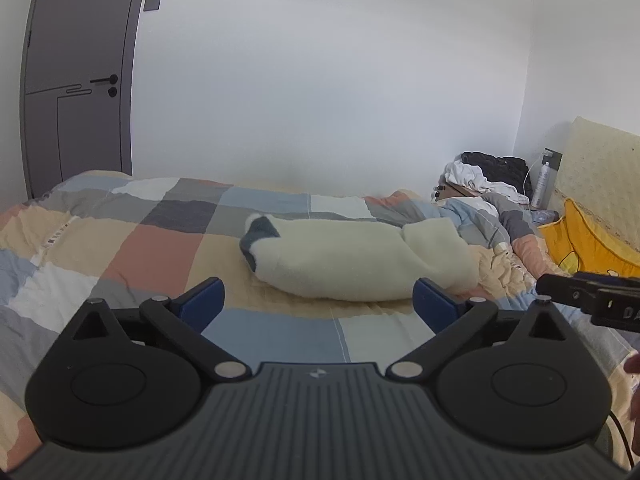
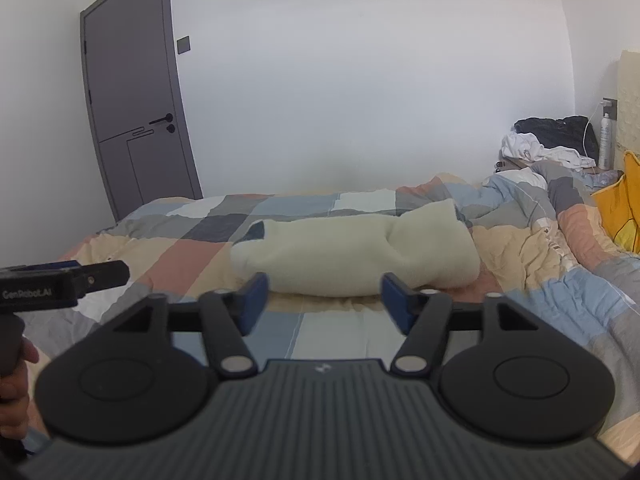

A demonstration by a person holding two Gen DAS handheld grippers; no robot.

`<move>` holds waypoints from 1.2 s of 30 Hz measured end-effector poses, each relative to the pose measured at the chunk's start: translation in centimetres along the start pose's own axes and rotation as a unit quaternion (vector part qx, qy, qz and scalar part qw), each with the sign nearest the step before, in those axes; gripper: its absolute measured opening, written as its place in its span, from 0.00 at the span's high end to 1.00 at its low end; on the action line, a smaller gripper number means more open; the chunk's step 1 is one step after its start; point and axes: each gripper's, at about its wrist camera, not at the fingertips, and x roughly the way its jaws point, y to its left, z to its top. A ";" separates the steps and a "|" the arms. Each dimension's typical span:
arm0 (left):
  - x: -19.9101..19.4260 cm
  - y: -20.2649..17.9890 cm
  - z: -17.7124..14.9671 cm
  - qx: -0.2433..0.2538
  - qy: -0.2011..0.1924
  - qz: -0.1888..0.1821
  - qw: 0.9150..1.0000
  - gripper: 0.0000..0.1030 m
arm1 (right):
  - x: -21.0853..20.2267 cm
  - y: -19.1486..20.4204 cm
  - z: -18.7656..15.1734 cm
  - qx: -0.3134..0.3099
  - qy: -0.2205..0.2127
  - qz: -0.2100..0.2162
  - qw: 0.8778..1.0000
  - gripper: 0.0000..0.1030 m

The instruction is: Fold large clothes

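Where the patchwork duvet [image 1: 152, 240] covers the bed, a cream fleece garment [image 1: 360, 260] lies folded into a long, thick bundle, its length running across both wrist views and its far right end doubled back into a raised flap. The pile looks soft and fuzzy, the outline rounded, with no loose sleeve showing. At the left end a dark grey-blue panel with a pale edge [image 1: 260, 236] shows, perhaps a collar or lining; which cannot be told. The bundle rests just beyond the fingertips of both tools and apart from them. The left tongs [image 1: 318, 304] stand spread wide, blue pads well apart, holding nothing, only duvet showing between them. The right tongs [image 2: 324, 300] are likewise parted and empty, a little less widely. Each tool's black body enters the other's view at the frame edge, with part of a hand [image 2: 16, 380] on a grip. Behind the bundle a rumpled part of the duvet rises toward a yellow pillow [image 1: 580, 240]; a heap of white and dark clothes [image 1: 488, 176] sits at the far corner, and a grey door [image 2: 136, 120] stands at left.
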 end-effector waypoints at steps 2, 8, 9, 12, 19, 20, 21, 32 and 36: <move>-0.2 -0.1 0.0 0.004 -0.002 0.007 1.000 0.00 | -0.3 -0.2 0.1 0.003 -0.011 -0.002 1.000 0.03; -0.5 0.0 0.3 -0.001 -0.002 0.006 1.000 0.00 | -0.3 -0.3 0.2 0.001 -0.009 -0.018 1.000 0.00; -0.5 0.0 0.3 0.000 -0.003 0.006 1.000 0.00 | -0.3 -0.3 0.2 0.002 -0.008 -0.017 1.000 0.00; -0.7 0.1 0.3 -0.001 -0.003 0.010 1.000 0.00 | -0.1 -0.2 0.1 0.004 -0.002 -0.017 1.000 0.00; -0.8 0.0 0.4 0.009 0.006 0.012 1.000 0.00 | 0.1 0.1 -0.1 0.001 0.008 -0.015 1.000 0.00; -0.8 -0.1 0.4 0.009 0.006 0.011 1.000 0.00 | 0.1 0.2 -0.1 0.000 0.009 -0.015 1.000 0.00; -0.8 0.0 0.4 0.009 0.005 0.011 1.000 0.00 | 0.1 0.2 0.0 -0.001 0.009 -0.015 1.000 0.00; -0.9 -0.1 0.4 0.004 0.004 0.022 1.000 0.00 | -0.1 0.5 -0.2 -0.009 0.010 -0.023 1.000 0.00; -0.9 -0.1 0.4 0.001 0.006 0.016 1.000 0.00 | -0.3 0.6 -0.1 -0.010 0.009 -0.024 1.000 0.00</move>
